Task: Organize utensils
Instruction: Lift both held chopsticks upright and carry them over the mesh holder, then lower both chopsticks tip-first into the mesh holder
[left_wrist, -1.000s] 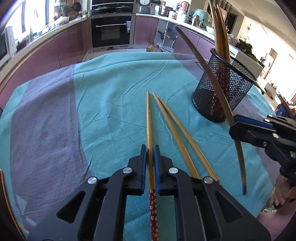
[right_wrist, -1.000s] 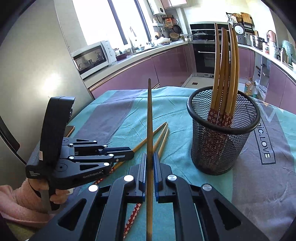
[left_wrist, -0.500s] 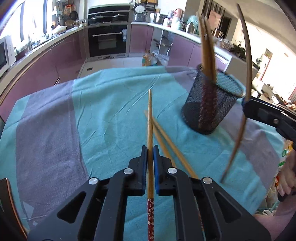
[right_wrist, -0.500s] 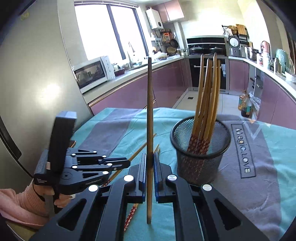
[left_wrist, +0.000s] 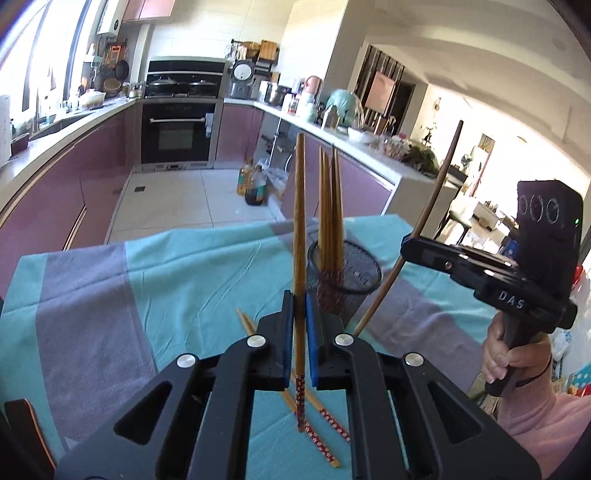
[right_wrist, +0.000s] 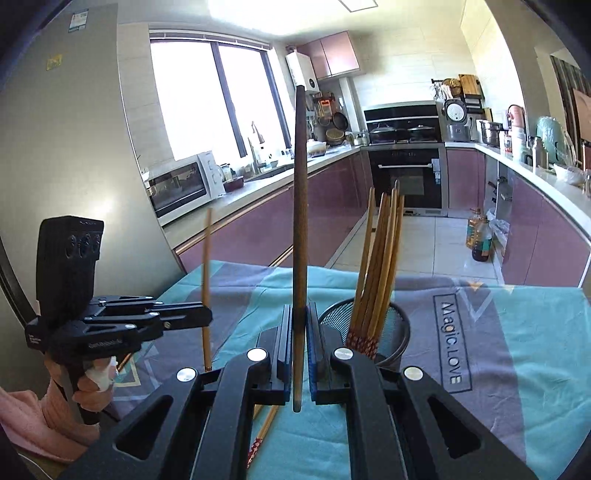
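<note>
Left gripper (left_wrist: 300, 343): jaws clamped on 1 bamboo chopstick (left_wrist: 299, 236), gripped low on the shaft just above its red patterned end, the stick held upright and clear of the cloth.

Right gripper (right_wrist: 300, 354): jaws clamped on 1 darker chopstick (right_wrist: 300, 206), also held upright, gripped near its lower end.

Mesh holder (right_wrist: 397, 325): black, standing on the teal and grey tablecloth (left_wrist: 177, 280); several chopsticks are stood inside it, patterned ends down. Both held sticks are carried near the holder, neither yet inside it.

Loose chopsticks (left_wrist: 325, 417): 2 are seen lying flat on the cloth, nearer the person than the holder.

Handling: the sticks are judged light, stiff and smooth, liable to pivot or slip in the pads; a hold closer to mid-shaft is advised for steadier lowering into the holder.
</note>
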